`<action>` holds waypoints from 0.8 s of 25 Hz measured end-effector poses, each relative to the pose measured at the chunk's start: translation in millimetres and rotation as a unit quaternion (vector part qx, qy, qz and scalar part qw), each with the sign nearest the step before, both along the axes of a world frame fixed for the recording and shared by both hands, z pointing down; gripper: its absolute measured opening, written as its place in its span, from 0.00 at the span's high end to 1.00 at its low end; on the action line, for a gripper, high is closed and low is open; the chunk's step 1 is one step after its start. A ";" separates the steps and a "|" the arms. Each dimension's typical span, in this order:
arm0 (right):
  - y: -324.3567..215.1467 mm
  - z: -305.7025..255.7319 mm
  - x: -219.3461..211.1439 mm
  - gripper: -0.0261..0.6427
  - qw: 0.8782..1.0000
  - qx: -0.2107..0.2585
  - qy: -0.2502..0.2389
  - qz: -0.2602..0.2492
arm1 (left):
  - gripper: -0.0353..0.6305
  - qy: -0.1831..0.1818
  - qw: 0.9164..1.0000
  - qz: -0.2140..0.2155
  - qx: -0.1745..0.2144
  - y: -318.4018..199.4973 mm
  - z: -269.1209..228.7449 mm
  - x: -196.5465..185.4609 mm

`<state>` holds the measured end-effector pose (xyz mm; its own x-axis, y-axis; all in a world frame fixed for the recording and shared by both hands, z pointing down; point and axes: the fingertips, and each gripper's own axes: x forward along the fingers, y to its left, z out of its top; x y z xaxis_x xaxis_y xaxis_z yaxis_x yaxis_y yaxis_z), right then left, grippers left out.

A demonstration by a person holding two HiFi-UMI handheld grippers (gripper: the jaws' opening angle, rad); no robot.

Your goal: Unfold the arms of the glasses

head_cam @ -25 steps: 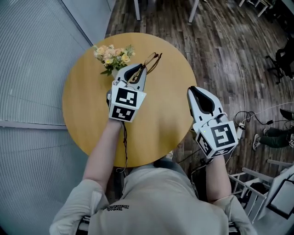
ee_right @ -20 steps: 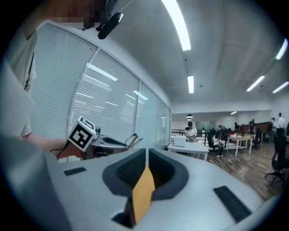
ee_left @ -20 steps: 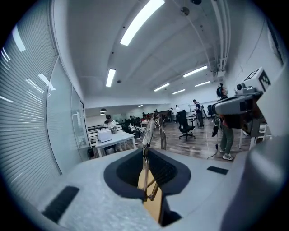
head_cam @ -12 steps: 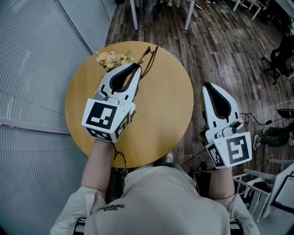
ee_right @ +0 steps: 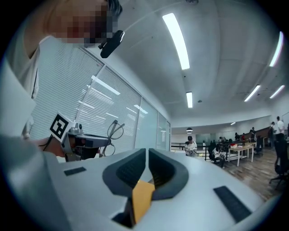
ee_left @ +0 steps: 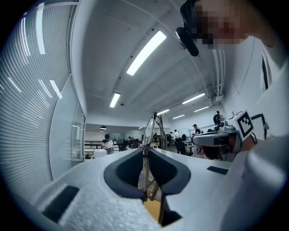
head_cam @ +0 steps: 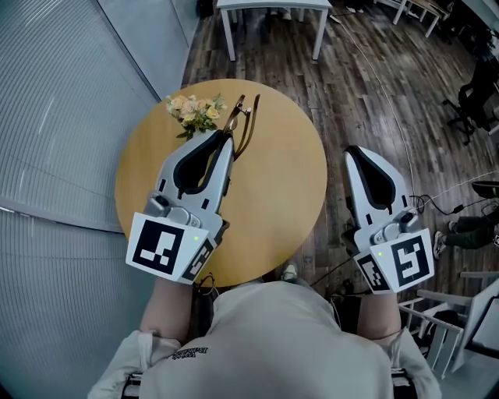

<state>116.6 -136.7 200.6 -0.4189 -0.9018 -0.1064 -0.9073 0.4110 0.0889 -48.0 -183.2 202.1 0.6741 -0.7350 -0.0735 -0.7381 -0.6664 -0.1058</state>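
My left gripper (head_cam: 227, 137) is raised above the round wooden table (head_cam: 288, 195) and is shut on the brown-framed glasses (head_cam: 242, 123). In the left gripper view the glasses (ee_left: 151, 133) stand upright out of the closed jaws (ee_left: 145, 151), lenses upward. My right gripper (head_cam: 355, 153) hovers off the table's right edge, shut with nothing in it. In the right gripper view its jaws (ee_right: 147, 153) are pressed together, and the left gripper (ee_right: 81, 140) with the glasses (ee_right: 114, 131) shows at the left.
A small bunch of flowers (head_cam: 194, 109) stands at the table's far left. A glass wall with blinds (head_cam: 54, 156) runs along the left. A white table (head_cam: 271, 15) stands beyond, and chairs and cables (head_cam: 460, 234) lie on the wooden floor at the right.
The left gripper has lifted the glasses off the table and pulled them back toward me. The right gripper has also risen a little and stayed shut.
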 end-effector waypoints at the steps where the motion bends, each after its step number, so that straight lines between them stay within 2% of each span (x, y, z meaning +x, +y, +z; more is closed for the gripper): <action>1: 2.1 -1.2 1.5 0.90 1.000 0.001 0.000 0.000 | 0.87 -0.001 1.000 -0.001 -0.002 5.0 2.1 -0.5; 5: 10.3 -0.7 6.0 0.90 1.000 -0.002 0.004 -0.001 | 0.87 -0.014 1.000 0.005 -0.013 26.2 15.0 1.2; 9: 14.0 8.4 6.2 0.90 1.000 -0.014 0.015 -0.007 | 0.87 -0.008 0.999 0.017 -0.032 39.2 30.9 6.2; 20: 17.0 46.1 -17.7 0.90 0.997 -0.062 0.018 -0.039 | 0.87 -0.021 0.996 0.016 -0.081 36.8 80.4 4.5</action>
